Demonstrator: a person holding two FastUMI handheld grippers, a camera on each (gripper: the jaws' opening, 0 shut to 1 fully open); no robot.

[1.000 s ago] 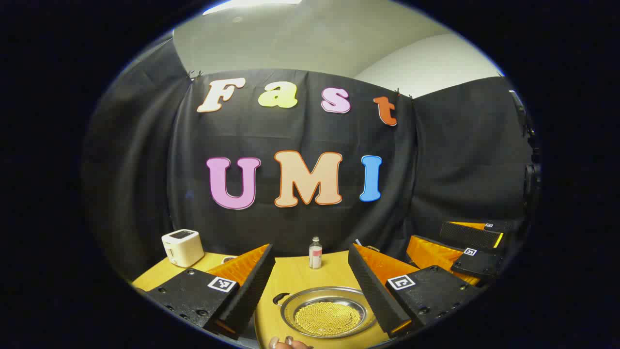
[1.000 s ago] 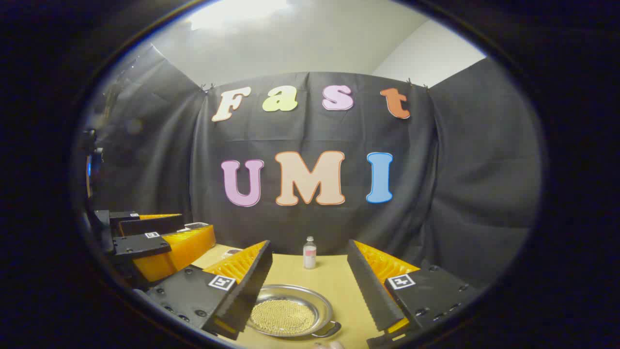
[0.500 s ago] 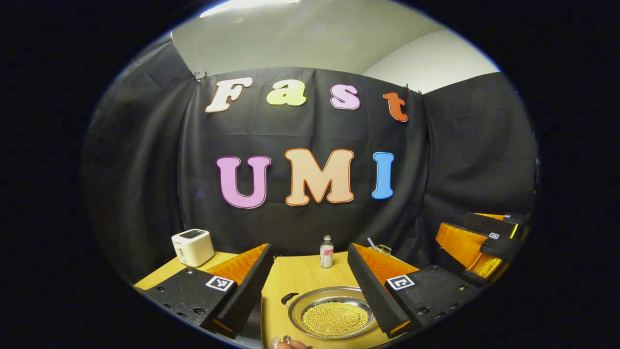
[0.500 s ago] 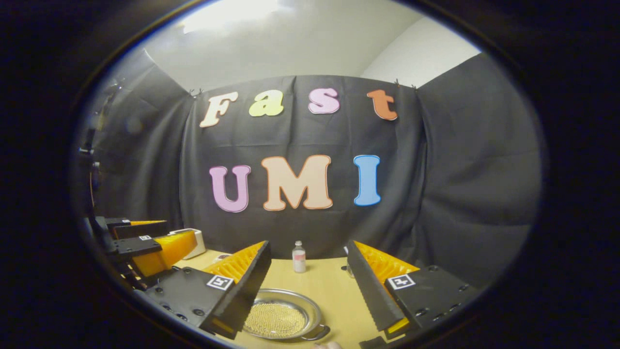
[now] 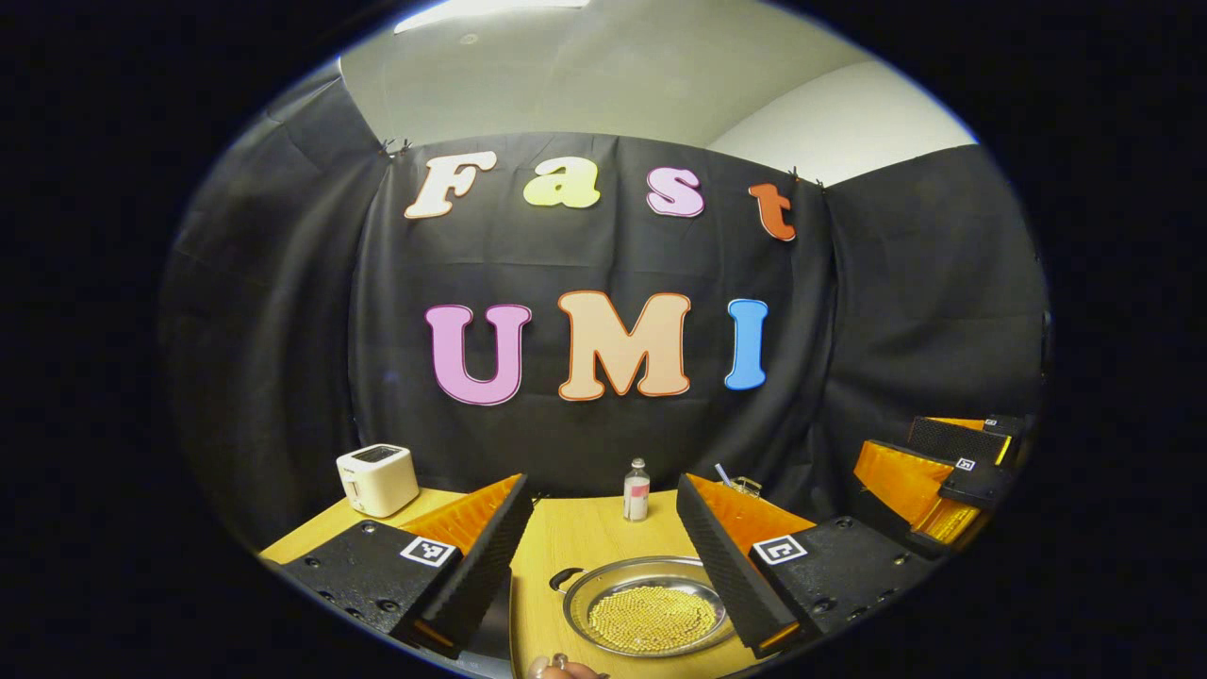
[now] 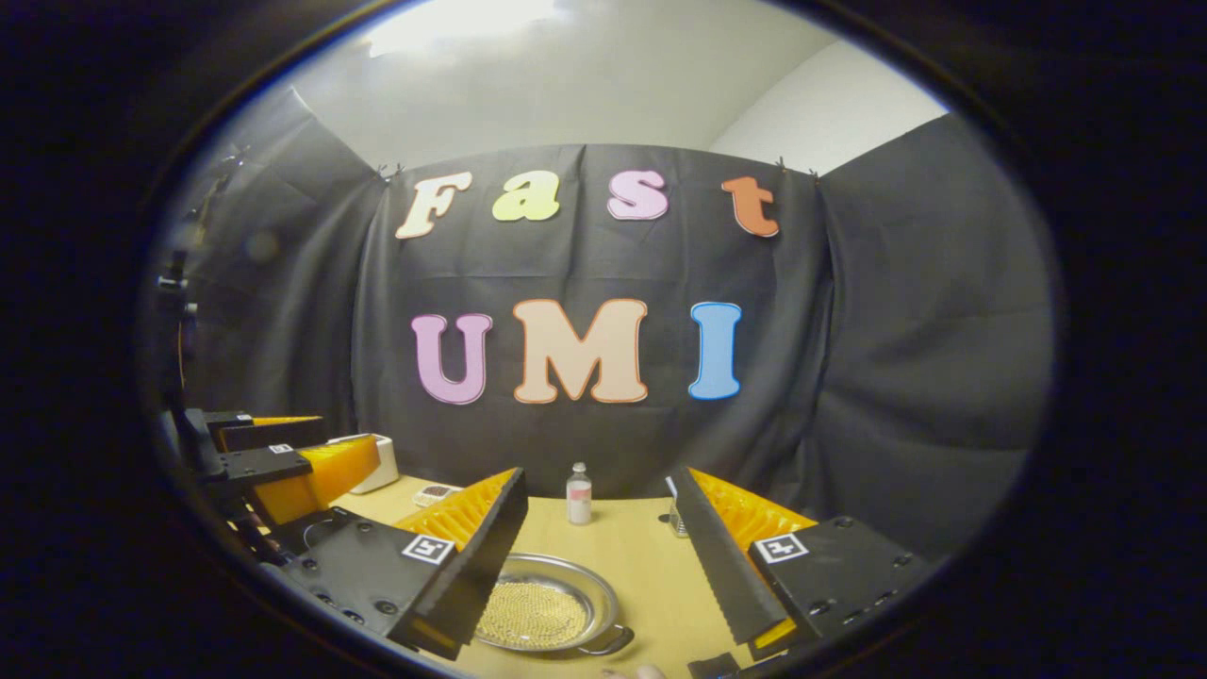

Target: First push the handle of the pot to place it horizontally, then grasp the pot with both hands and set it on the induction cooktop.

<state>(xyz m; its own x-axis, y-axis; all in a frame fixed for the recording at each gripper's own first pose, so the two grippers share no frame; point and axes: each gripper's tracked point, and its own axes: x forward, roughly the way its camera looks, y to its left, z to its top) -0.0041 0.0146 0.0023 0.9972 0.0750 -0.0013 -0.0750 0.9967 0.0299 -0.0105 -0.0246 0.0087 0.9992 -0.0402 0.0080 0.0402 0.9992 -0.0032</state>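
Desk (image 5: pixel 575 542) carries one pot (image 5: pixel 651 618) of beads, one bottle (image 5: pixel 636 490), one toaster (image 5: pixel 377 479). Left gripper (image 5: pixel 603 547) and right gripper (image 6: pixel 603 542): both spread, holding nothing.

A wooden table (image 5: pixel 575 542) stood before a black cloth wall (image 5: pixel 905 311), with pale ceiling (image 5: pixel 603 75) above. A cream toaster (image 5: pixel 378 479) sat at the far left corner of the table, close to the cloth; in the right gripper view it was partly hidden (image 6: pixel 377 462). A small clear bottle (image 5: pixel 636 490) with a pink label stood upright near the back edge, at centre (image 6: pixel 578 494). A small wire holder (image 5: pixel 743 486) stood right of the bottle, contents unclear. A small flat item (image 6: pixel 434 493) lay near the toaster; its nature could not be determined.
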